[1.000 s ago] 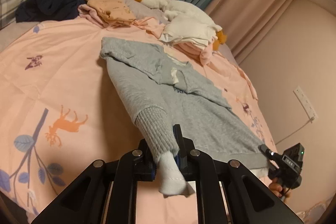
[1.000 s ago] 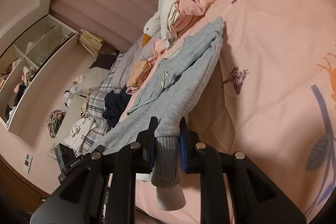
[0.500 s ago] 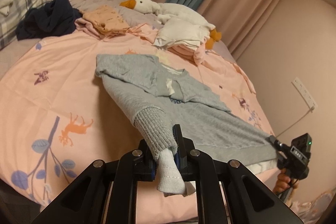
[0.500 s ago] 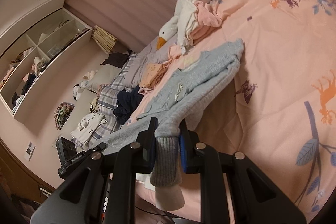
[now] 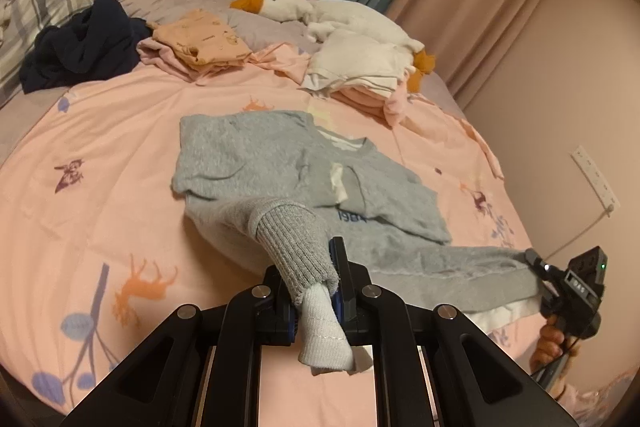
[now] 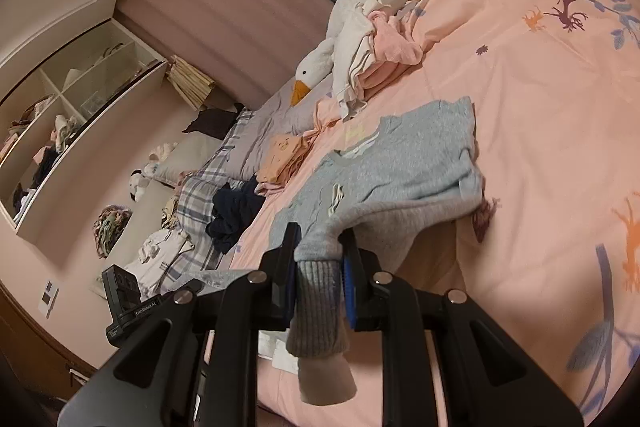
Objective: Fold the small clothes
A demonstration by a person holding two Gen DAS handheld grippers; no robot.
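Both tongs now sit higher above the bed (image 5: pixel 120 131), left tongs (image 5: pixel 316 291) and right tongs (image 6: pixel 320 275) each pinching a cuff of the grey sweatshirt (image 5: pixel 256 155).

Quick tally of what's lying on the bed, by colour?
Grey: 1, the sweatshirt
Navy: 1, a crumpled garment
Orange: 1, a folded pile
White: 2, the plush goose and a folded pile
Pink: 1, clothes under the white pile
Total: 6

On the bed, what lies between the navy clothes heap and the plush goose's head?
In the left wrist view, a folded orange garment on pink clothes lies between the navy heap and the goose.
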